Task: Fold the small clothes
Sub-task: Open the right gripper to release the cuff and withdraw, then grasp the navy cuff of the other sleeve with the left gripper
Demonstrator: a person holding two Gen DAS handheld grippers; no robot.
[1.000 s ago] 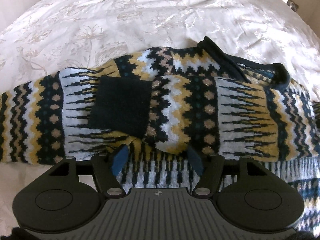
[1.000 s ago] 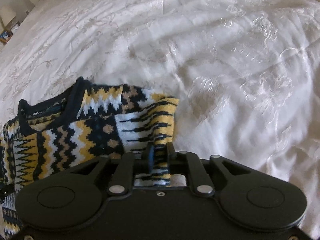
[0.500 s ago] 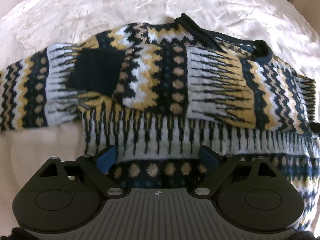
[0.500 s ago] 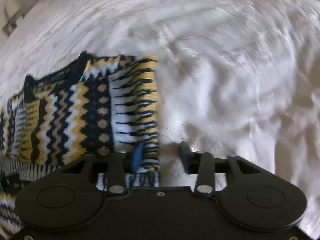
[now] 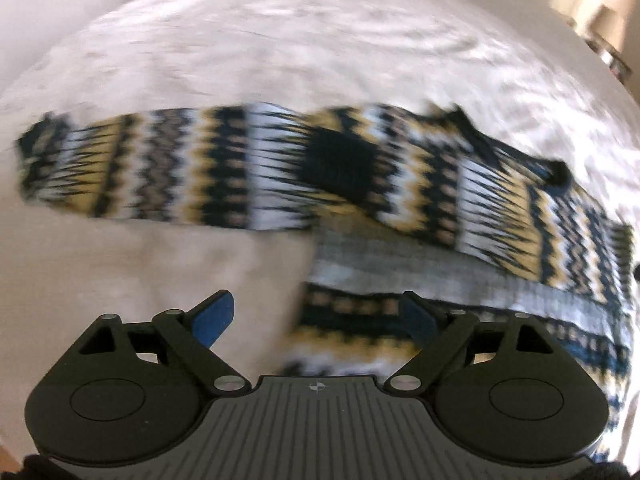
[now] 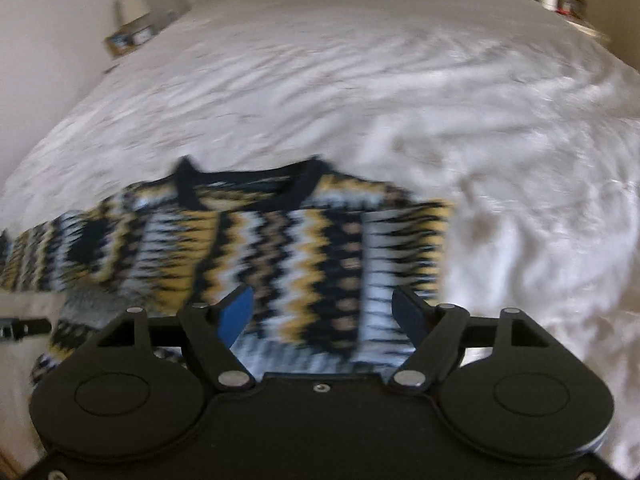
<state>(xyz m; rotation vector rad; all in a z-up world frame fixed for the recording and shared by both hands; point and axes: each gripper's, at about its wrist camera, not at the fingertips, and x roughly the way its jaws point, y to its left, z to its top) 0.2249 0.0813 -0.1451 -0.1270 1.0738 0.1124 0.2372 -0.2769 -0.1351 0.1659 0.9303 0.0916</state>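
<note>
Left wrist view: the left gripper [image 5: 316,320] hangs above the bed [image 5: 320,40] with its jaws spread wide and nothing between them; having just been opening, it is released. Ahead of it lies the sweater [image 5: 500,208], a patterned knit in black, yellow and white, spread flat on the cover. One sleeve [image 5: 160,172] stretches out to the left; a dark cuff [image 5: 340,164] of the other sleeve lies folded over the chest. The picture is blurred, so fine creases cannot be read. Right wrist view: the right gripper [image 6: 320,312] is likewise released, its jaws having just been opening, with the knit seen beyond them but not pressed by the pads. The collar [image 6: 248,188] lies at the far edge of the sweater, and the right side ends in a straight folded edge [image 6: 440,248] against bare cover. Handling, as a judgement: the knit is soft, limp and fairly thick, light enough for one claw, not fragile, and unlikely to slip from the pads; it will sag and drag unless lifted at two points. Good holds are the hem corners, or the outstretched sleeve near its end.
</note>
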